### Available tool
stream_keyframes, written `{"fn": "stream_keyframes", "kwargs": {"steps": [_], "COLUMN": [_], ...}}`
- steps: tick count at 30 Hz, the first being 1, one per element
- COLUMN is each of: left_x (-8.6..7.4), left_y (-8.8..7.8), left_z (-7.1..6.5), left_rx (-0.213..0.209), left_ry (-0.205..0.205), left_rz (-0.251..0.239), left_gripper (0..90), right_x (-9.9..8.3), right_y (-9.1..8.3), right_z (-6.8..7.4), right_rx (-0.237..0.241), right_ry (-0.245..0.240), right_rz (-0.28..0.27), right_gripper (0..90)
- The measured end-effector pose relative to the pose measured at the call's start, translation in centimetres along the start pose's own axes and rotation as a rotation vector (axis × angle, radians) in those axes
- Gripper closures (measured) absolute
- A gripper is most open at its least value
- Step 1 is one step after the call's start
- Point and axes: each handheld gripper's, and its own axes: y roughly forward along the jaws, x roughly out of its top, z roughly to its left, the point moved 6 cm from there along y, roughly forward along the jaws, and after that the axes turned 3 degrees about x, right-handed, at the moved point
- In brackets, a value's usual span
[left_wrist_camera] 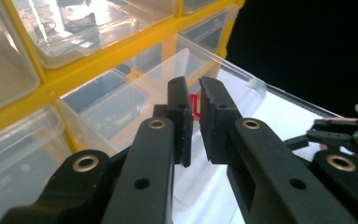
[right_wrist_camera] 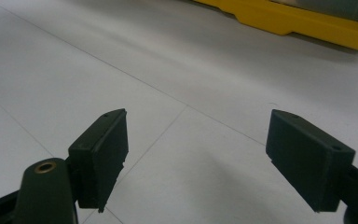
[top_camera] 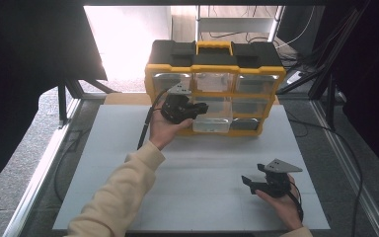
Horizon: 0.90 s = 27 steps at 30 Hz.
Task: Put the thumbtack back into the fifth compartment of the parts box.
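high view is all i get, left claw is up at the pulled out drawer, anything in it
observer: In the left gripper view a small red piece sits in the narrow gap between the left claw's pads. I cannot tell whether they pinch it.
operator: where are the tips
observer: Over the open clear drawer, inside its rim.
operator: right claw
observer: The right gripper view shows the right claw wide open, with nothing between its pads and the white table beneath.
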Motion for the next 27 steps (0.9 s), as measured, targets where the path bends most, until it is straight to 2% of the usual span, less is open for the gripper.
{"fn": "stream_keyframes", "kwargs": {"steps": [7,12,14,16,18,22,27], "left_x": [0.4,0.4,0.5,0.5,0.5,0.1,-1.0], "left_y": [0.7,0.8,0.7,0.6,0.3,-0.7,-2.3], "left_z": [0.6,0.7,0.6,0.4,0.3,0.1,-0.2], "left_rx": [0.008,0.016,-0.009,-0.022,-0.022,-0.007,-0.005], "left_ry": [-0.016,-0.013,-0.012,-0.023,-0.018,-0.006,-0.018], "left_rz": [0.002,-0.001,-0.027,-0.027,-0.029,-0.026,-0.025], "left_gripper": [81.5,80.7,70.8,48.6,36.8,25.3,22.2], "right_x": [0.0,0.0,0.0,0.0,0.0,0.0,0.0], "right_y": [-0.1,-0.1,-0.1,-0.1,-0.1,-0.1,-0.1], "right_z": [-0.1,-0.1,-0.1,0.0,0.0,0.0,0.0], "right_rx": [0.000,0.002,-0.004,0.000,0.000,-0.005,0.000], "right_ry": [0.005,0.003,0.000,0.001,0.000,-0.002,0.001], "right_rz": [-0.002,-0.002,0.000,-0.002,-0.002,0.000,0.000], "right_gripper": [21.2,21.2,21.2,21.2,21.2,21.2,21.2]}}
